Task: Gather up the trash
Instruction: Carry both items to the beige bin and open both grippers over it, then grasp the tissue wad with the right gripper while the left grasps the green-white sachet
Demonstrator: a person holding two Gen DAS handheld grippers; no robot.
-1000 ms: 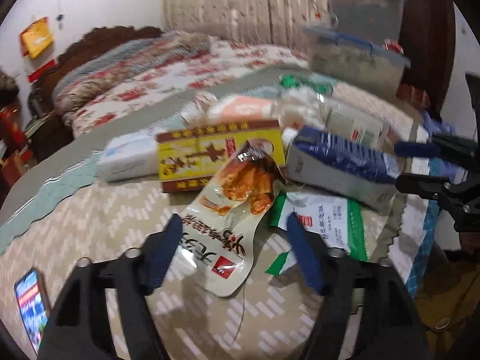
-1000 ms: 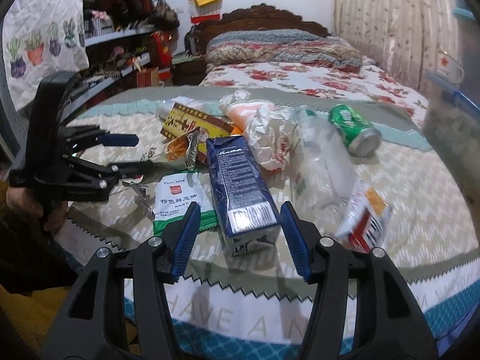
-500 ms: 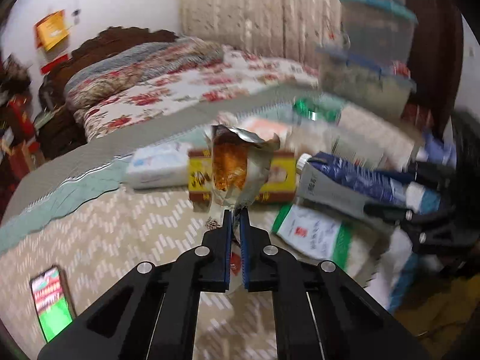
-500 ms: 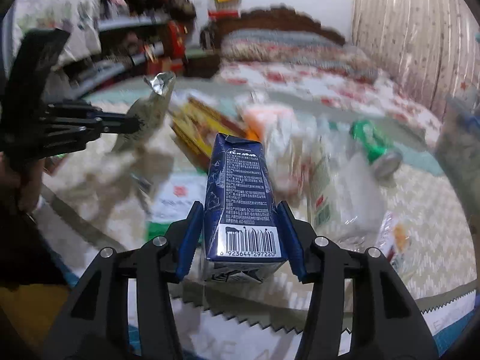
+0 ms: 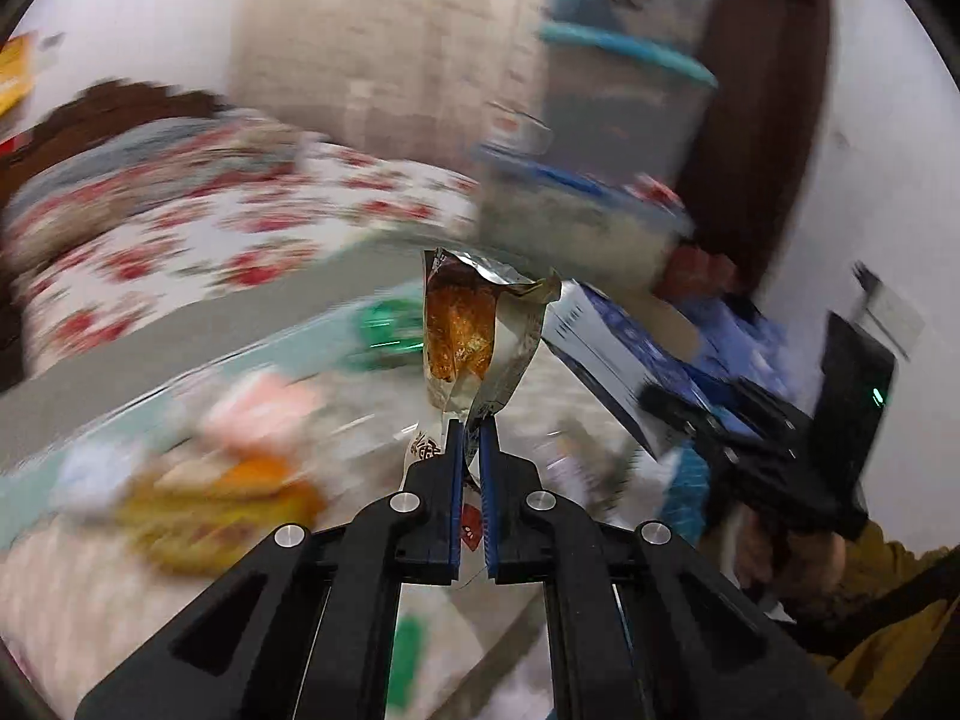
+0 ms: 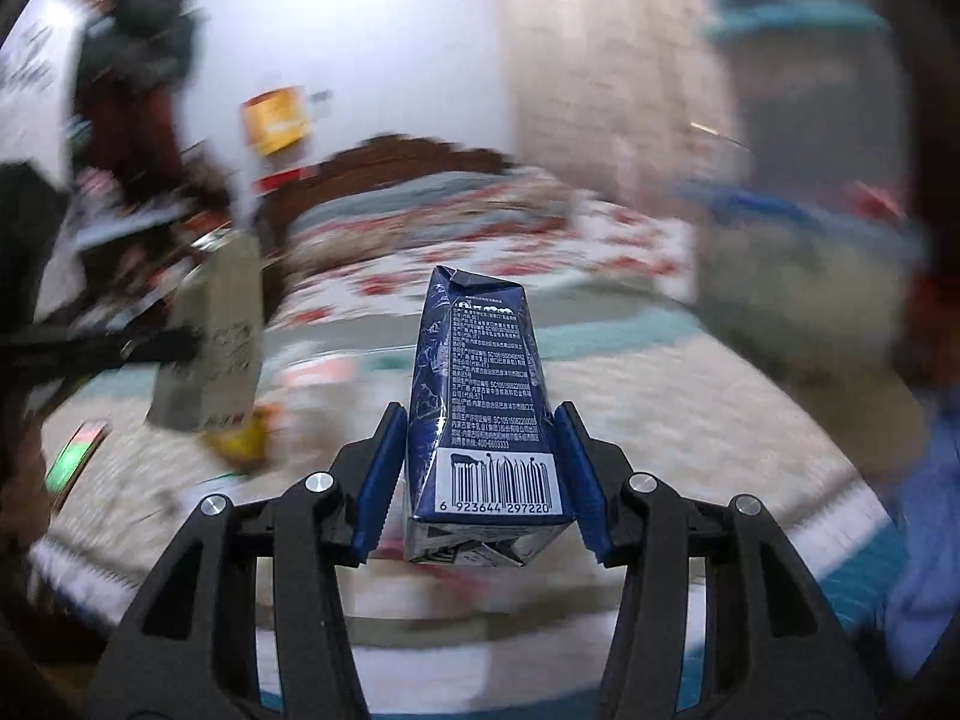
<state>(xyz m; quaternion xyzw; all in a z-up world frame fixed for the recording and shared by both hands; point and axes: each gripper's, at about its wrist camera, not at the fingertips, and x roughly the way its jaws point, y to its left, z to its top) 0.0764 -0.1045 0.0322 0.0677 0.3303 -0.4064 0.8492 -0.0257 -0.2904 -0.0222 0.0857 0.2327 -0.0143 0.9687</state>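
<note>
Blue pads of my left claw [image 5: 471, 429] are pinched almost together on the bottom edge of a torn foil snack wrapper [image 5: 474, 333], which stands up from the tips, its open top showing orange print. My right claw [image 6: 480, 420] is clamped on a dark blue drink carton [image 6: 480, 396], one pad on each side, barcode end nearest me and folded top pointing away. Both pieces of trash are lifted above the tabletop [image 6: 690, 420] with its pale zigzag cloth. Left of the carton, that wrapper [image 6: 210, 348] hangs from my other claw. Down on the cloth, blurred, lie a yellow box [image 5: 222, 498] and, farther off, a green can [image 5: 384, 330]. Beyond are a flowered bed [image 5: 198, 234] and stacked plastic tubs [image 5: 606, 120] at far right
</note>
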